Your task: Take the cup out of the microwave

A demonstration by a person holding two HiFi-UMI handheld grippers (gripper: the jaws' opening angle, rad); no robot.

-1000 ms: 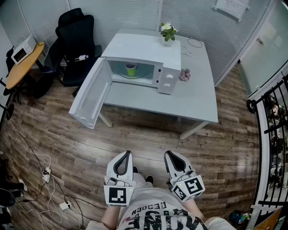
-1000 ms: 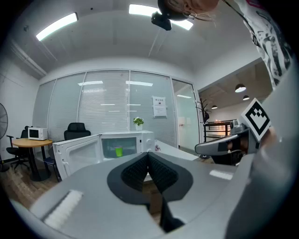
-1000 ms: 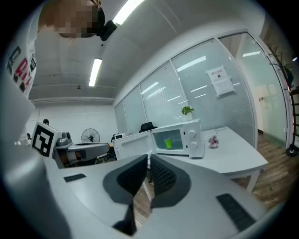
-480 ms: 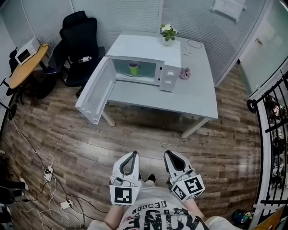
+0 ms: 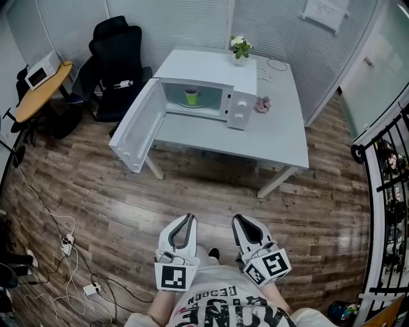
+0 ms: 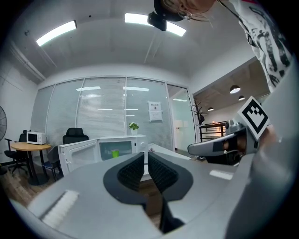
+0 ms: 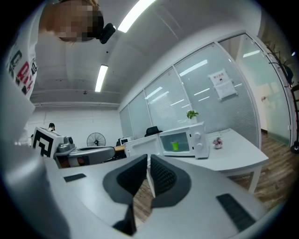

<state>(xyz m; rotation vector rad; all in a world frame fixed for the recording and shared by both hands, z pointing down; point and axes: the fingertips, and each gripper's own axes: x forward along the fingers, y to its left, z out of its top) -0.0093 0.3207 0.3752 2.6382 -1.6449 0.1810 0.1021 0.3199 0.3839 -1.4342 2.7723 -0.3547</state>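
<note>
Head view: I have both tools low and near, close to my body and well apart from the table (image 5: 281, 137). The left gripper (image 5: 186, 218) and right gripper (image 5: 238, 220) each have their jaws together, nothing in them. The cup (image 5: 191, 96), small and green, stands upright inside the microwave (image 5: 217, 70) at the far side. Its door (image 5: 137, 131) is swung wide to the left.

Left gripper view: my jaws are pressed together and empty. The cup is a green speck in the lit cavity, far beyond them.

Right gripper view: here too the jaws are closed on nothing, and the cup shows upright through the open front.

I expect the cup to be light and stiff, with a smooth wall that could slip. I would pinch it across the wall at mid-height and keep it upright, since I cannot see whether it holds anything.

I can read no brand on the microwave. The sheet (image 5: 327, 9) on the far wall is too small to read, and my shirt (image 5: 217, 310) print is cut off.
</note>
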